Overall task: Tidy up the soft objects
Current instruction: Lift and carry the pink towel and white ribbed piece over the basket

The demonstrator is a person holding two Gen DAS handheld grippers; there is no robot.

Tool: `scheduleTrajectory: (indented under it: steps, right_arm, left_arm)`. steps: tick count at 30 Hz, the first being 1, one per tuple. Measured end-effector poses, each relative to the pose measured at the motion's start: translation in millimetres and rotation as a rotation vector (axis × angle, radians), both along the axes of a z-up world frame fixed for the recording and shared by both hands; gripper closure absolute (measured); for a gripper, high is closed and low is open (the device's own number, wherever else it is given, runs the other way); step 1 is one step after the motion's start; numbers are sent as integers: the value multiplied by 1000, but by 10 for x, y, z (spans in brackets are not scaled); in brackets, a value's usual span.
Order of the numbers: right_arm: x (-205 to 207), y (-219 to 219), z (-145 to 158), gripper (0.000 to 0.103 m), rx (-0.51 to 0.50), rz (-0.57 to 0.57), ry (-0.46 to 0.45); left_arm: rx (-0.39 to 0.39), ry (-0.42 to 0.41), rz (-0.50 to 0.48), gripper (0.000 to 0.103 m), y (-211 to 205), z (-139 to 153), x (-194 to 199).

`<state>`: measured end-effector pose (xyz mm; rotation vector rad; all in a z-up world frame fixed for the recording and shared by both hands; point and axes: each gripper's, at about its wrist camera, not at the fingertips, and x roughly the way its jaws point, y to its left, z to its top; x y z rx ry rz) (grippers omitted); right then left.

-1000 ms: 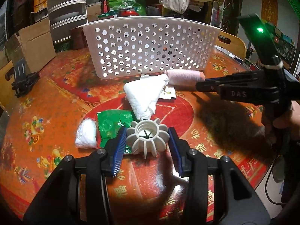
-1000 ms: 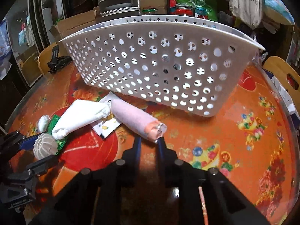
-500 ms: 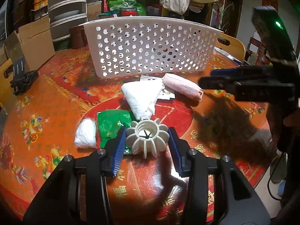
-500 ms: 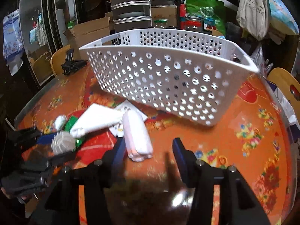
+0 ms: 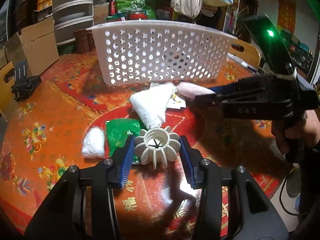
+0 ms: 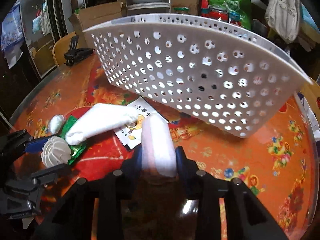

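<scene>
Between the right gripper [image 6: 159, 156] jaws, the pink roll [image 6: 157, 140] is now clamped, ready for the basket [image 6: 200, 76]; left gripper [image 5: 156, 152] remains open around the ribbed white piece [image 5: 157, 147].

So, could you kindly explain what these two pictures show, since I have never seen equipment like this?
There is no robot here. A person holds a hand-operated gripper in each hand, and each has a wide-angle camera looking along its two fingers. One picture comes from the left gripper, the other from the right gripper.

On the patterned round table stands a white perforated basket. In front of it lie a white folded cloth, a green packet, a small white bag and a printed sachet.

The left fingers bracket a white ribbed plastic piece, with a gap visible on one side. The right fingers press against a pink rolled cloth.
</scene>
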<state>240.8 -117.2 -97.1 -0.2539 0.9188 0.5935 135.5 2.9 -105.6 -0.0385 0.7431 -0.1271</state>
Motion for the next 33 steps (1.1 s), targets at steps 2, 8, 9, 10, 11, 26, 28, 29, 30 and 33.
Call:
scheduleTrajectory:
  steps: [2, 8, 9, 10, 11, 26, 28, 29, 30, 33]
  right_arm:
    - [-85, -94, 53, 71, 23, -24, -14]
    - [-327, -404, 311, 71, 92, -73, -78]
    - [-369, -456, 377, 71, 106, -81, -92]
    - [-394, -495, 422, 71, 115, -86, -101]
    - [-419, -529, 475, 71, 124, -90, -111]
    - [-388, -707, 1475, 71, 190, -137, -265]
    - [-230, -654, 1576, 71, 172, -144, -264]
    - [-116, -623, 1618, 71, 163, -146, -254]
    - [-11, -594, 1646, 71, 152, -153, -249]
    - [301, -495, 1651, 71, 119, -168, -214]
  left_arm:
    - [-10, -19, -6, 62, 7, 66, -41]
    - [1, -62, -19, 62, -9, 326, -103]
    - [6, -70, -20, 62, -15, 380, -108]
    - [8, -77, -20, 62, -17, 425, -109]
    - [7, -84, -21, 62, -18, 486, -107]
    - [6, -165, 11, 62, 130, 1666, 445]
    - [8, -157, 15, 62, 145, 1830, 642]
    - [12, -156, 23, 62, 147, 1897, 751]
    - [17, -137, 24, 62, 140, 1957, 907]
    - [1, -84, 36, 62, 128, 2028, 1319]
